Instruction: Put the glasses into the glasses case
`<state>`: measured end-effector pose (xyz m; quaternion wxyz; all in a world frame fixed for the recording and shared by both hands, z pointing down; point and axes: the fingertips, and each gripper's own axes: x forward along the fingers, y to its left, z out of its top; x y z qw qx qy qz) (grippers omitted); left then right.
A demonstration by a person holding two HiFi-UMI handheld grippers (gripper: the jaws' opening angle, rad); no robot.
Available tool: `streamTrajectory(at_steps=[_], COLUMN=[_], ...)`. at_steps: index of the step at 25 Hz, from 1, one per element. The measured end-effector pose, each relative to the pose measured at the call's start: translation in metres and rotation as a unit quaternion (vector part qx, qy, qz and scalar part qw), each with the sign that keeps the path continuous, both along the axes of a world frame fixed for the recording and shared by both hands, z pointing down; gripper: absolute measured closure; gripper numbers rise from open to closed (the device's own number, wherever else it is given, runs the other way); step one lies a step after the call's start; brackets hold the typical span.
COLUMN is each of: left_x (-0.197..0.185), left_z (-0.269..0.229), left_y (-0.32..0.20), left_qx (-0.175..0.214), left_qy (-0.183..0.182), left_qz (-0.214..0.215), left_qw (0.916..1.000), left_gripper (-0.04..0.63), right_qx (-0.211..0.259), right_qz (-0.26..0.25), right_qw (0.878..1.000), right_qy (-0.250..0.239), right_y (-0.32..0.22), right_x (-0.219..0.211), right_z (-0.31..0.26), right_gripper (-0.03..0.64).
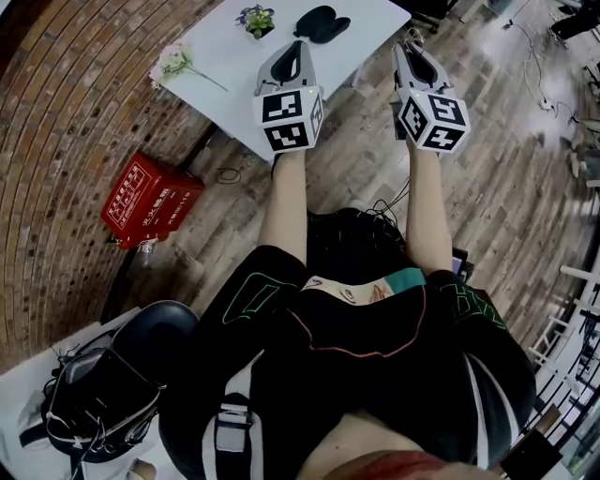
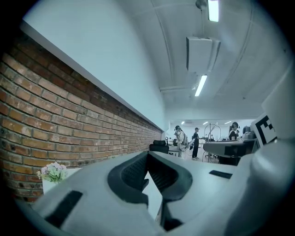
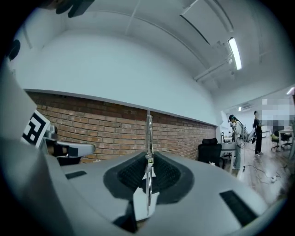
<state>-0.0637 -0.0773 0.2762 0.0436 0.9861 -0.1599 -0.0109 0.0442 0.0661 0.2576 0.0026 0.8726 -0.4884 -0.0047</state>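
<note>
A white table (image 1: 225, 52) stands on a wood-plank floor (image 1: 525, 187). Toward its far edge a small potted plant (image 1: 256, 20) and a black case (image 1: 322, 23) sit near each other without touching. A pale flower sprig (image 1: 174, 62) lies at the table's left end, its stem pointing toward the middle. On the floor left of the table lies a red box (image 1: 150, 202), with a thin cable loop (image 1: 228, 174) between it and the table.

On the table (image 1: 225, 47), the glasses case (image 1: 322, 23) lies right of a potted plant (image 1: 256, 21), with a flower sprig (image 1: 173, 64) at the left end. A box (image 1: 150, 202) sits on the floor (image 1: 525, 187) left of the table, and a bag (image 1: 98, 403) lies nearer, at lower left.
</note>
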Motion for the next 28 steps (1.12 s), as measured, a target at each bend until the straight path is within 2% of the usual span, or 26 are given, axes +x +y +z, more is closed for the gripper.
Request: streamTrajectory(at_steps=[12, 23, 28], left_x=[-0.005, 0.015, 0.031], left_z=[0.011, -0.002, -0.007], left_y=[-0.004, -0.026, -0.040], left_qx=[-0.022, -0.022, -0.019], left_qy=[0.001, 0.026, 0.025], left_qz=[0.002, 0.002, -0.007], left_qw=[0.9997, 0.9994, 0.9995], left_gripper=[0.597, 0.597, 0.597], right_qx=[0.002, 0.004, 0.007], right_qz=[0.002, -0.004, -0.012], right_qw=[1.000, 1.000, 1.000], right_qy=[0.000, 0.019, 0.011], right_y=[0.004, -0.013, -0.026], right_x=[-0.001, 0.019, 0.040], right_z=[-0.005, -0.021, -0.019], right_gripper=[0.564, 0.563, 0.563])
